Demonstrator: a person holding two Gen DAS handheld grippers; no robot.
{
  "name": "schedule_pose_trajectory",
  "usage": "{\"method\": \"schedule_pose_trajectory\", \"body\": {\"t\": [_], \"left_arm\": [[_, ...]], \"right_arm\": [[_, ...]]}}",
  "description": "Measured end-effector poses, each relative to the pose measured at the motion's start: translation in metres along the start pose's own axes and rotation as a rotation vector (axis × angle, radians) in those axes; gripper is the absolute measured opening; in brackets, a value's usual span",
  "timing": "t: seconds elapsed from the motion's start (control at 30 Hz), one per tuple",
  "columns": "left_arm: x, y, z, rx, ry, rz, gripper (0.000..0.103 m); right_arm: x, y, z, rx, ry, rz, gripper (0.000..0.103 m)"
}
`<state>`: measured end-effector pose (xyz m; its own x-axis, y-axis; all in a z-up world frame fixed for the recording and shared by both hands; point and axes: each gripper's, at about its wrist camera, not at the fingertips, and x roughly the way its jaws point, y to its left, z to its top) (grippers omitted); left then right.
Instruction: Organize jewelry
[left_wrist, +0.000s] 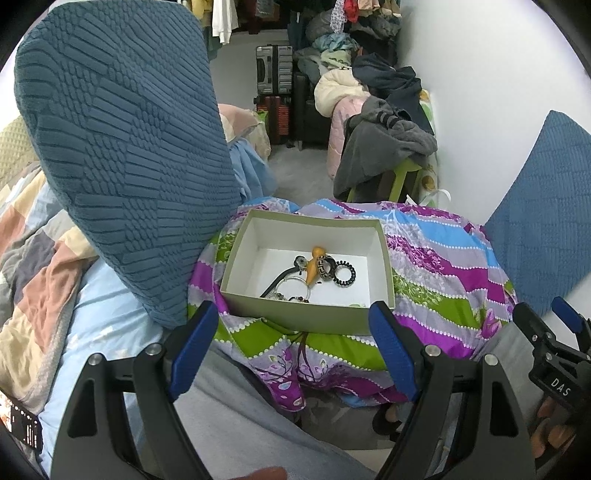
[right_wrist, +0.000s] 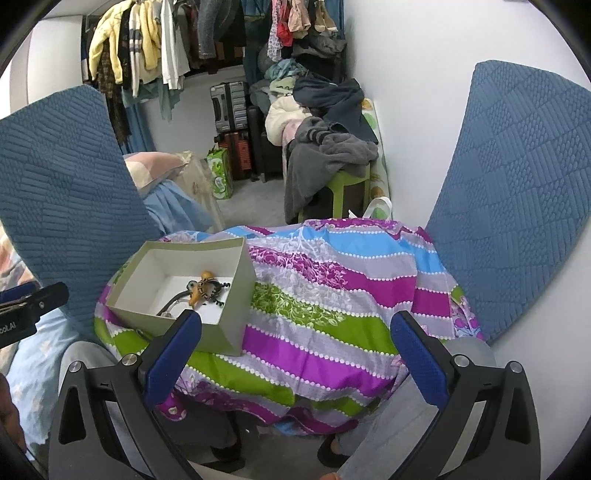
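A green cardboard box (left_wrist: 306, 317) with a white inside sits on a striped cloth (left_wrist: 436, 280). It holds jewelry: an orange pendant (left_wrist: 314, 266), a patterned bangle (left_wrist: 325, 268), a black coil ring (left_wrist: 344, 274), hoops and a dark cord. The box also shows in the right wrist view (right_wrist: 221, 334), left of centre, with the orange pendant (right_wrist: 201, 286) inside. My left gripper (left_wrist: 295, 354) is open and empty, just in front of the box. My right gripper (right_wrist: 295, 358) is open and empty over the cloth (right_wrist: 332, 295), right of the box.
Blue textured cushions stand at the left (left_wrist: 122, 155) and right (right_wrist: 517, 199). A patchwork bedspread (left_wrist: 33, 266) lies at the left. Behind are a green stool with grey clothes (right_wrist: 328, 162), suitcases (right_wrist: 231, 107) and hanging clothes (right_wrist: 147, 44).
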<state>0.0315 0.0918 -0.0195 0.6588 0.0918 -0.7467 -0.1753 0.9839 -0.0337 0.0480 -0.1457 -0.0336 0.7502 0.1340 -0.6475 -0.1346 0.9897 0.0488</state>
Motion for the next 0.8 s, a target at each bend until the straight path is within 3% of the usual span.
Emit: {"method": "schedule_pose_trajectory", "body": {"t": [0.8], "left_arm": [[-0.0011,-0.0054,-0.0009,0.009,0.004,0.001,0.083]], "right_arm": [[-0.0019,-0.0028,-0.0026,-0.003,-0.004,-0.008,0.103]]}}
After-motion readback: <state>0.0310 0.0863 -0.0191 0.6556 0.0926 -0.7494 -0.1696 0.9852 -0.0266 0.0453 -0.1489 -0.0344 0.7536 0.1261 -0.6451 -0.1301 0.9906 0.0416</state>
